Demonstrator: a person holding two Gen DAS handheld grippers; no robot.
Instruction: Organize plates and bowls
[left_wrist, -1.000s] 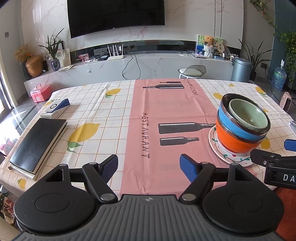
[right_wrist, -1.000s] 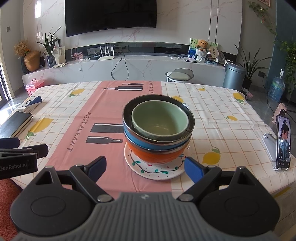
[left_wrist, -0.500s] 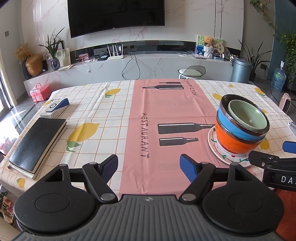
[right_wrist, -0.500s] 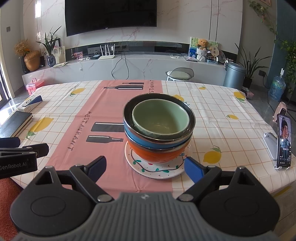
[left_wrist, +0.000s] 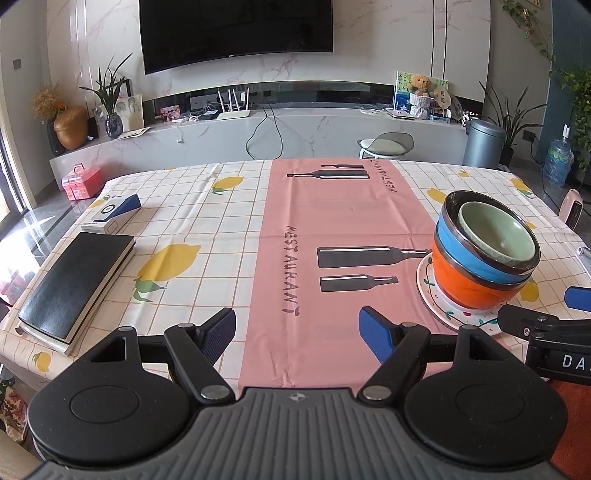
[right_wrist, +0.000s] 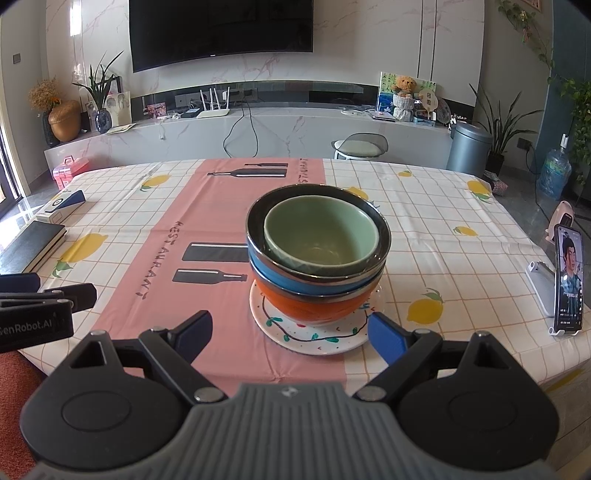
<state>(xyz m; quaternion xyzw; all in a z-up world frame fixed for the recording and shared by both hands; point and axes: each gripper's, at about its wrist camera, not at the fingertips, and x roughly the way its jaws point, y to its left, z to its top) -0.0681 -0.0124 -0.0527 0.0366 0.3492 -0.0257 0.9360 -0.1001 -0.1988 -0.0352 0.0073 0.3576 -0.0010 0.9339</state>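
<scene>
Far left of the table (left_wrist: 229, 206): black notebook (left_wrist: 74, 280) lying flat near the left edge, small white-and-blue box (left_wrist: 112, 214) just behind it, both on the lemon-print cloth. My left gripper (left_wrist: 297, 328) hangs over the near edge of the pink runner (left_wrist: 332, 206), fingers spread wide, nothing between them, blue pads (left_wrist: 375, 332) clear of the cloth as far as I can tell. Right of that, the stack: white plate with a painted vine rim (left_wrist: 434, 295) sits flat on the table where the runner's right edge meets the checked part, orange bowl (left_wrist: 469, 288) on the plate, blue bowl (left_wrist: 465, 254) nested in the orange one, green bowl (left_wrist: 495, 232) nested inside the blue, tipped a little and pushed toward one side of the dark rim. In the right wrist view the same stack is dead ahead: plate (right_wrist: 314, 339), orange bowl (right_wrist: 314, 308), blue bowl (right_wrist: 280, 273), green bowl (right_wrist: 321, 236). My right gripper (right_wrist: 290, 332) is also wide open and holds nothing; its fingers sit either side of the plate's near edge, right pad (right_wrist: 384, 334) just beside the rim, cannot tell if it touches. Left gripper's fingers show at the left edge of that view, well apart from the stack. Far right: phone (right_wrist: 569, 284) upright on a white stand (right_wrist: 539, 284) near the table's right edge, screen lit.
</scene>
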